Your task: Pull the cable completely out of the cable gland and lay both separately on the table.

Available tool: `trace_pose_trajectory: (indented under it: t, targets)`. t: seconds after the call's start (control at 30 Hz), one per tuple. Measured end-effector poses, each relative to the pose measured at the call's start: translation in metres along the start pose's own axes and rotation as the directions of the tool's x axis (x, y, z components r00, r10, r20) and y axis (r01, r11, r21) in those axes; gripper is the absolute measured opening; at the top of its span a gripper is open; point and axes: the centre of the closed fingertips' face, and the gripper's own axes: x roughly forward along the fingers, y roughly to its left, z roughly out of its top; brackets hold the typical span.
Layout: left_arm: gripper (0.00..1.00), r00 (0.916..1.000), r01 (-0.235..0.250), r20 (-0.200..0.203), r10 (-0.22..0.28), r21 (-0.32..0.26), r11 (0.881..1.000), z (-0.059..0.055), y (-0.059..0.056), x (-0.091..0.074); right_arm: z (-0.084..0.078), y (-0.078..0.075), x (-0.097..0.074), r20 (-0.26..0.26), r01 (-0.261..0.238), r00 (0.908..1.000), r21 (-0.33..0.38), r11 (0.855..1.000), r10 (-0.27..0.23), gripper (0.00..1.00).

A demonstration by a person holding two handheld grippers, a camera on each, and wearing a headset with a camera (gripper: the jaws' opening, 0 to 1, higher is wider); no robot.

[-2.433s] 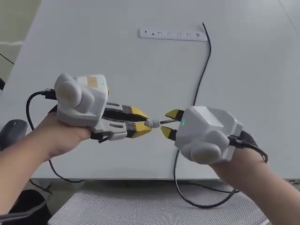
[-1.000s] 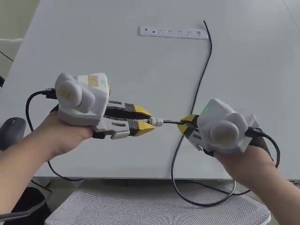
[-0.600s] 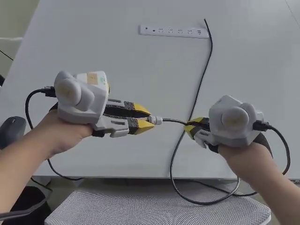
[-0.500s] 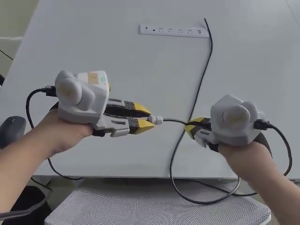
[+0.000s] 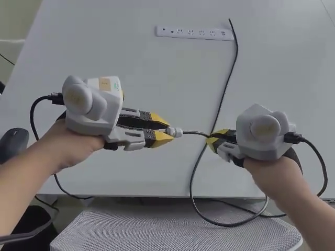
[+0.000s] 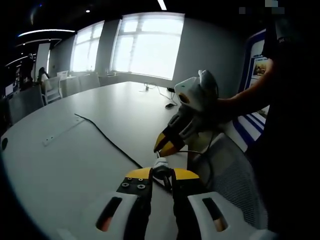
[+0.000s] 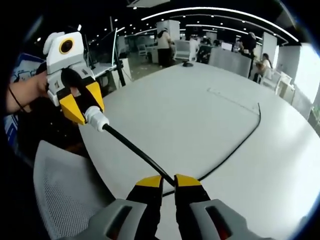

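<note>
over a white table (image 5: 131,68) bearing a power strip (image 5: 193,33), left gripper (image 5: 166,133) clamps gland (image 5: 177,132), right gripper (image 5: 211,140) clamps cable (image 5: 197,134).

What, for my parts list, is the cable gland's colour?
White; the cable gland shows best in the right gripper view.

Bright, even light — fisheye-warped edges

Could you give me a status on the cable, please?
Left gripper shut on cable gland. Right gripper shut on cable. Cable not yet out, both held above table.
</note>
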Motion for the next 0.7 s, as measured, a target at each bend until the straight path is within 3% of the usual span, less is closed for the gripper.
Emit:
trace_pose_trajectory:
  t: [0.3,0.4,0.47,0.5,0.53,0.7]
  targets:
    - [0.15,1.0000,-0.006,-0.006,0.006,0.007,1.000,0.000,-0.001,0.001,0.001,0.001,-0.005,0.016,-0.006,0.9999,-0.041,0.999,0.006,0.04]
    - [0.15,1.0000,-0.007,0.002,0.007,-0.008,1.000,0.001,0.000,0.000,0.006,0.001,-0.008,0.041,-0.008,0.9991,-0.042,0.999,0.010,0.09]
    - [0.15,1.0000,-0.006,-0.001,0.006,-0.002,1.000,0.002,0.000,0.000,0.012,0.005,-0.012,0.054,-0.008,0.9984,-0.113,0.994,0.014,0.13]
    - [0.15,1.0000,-0.006,-0.001,0.006,0.000,1.000,0.002,-0.001,0.000,0.016,0.006,-0.014,0.062,0.001,0.9980,-0.170,0.985,0.010,0.13]
    - [0.15,1.0000,-0.006,-0.001,0.006,-0.001,1.000,0.002,-0.001,0.000,0.022,0.012,-0.017,0.072,0.007,0.9973,-0.258,0.966,0.012,0.14]
    - [0.15,0.9999,-0.006,-0.010,0.006,-0.008,1.000,-0.001,-0.001,0.001,0.036,0.034,-0.021,0.081,0.000,0.9959,-0.436,0.900,0.040,0.19]
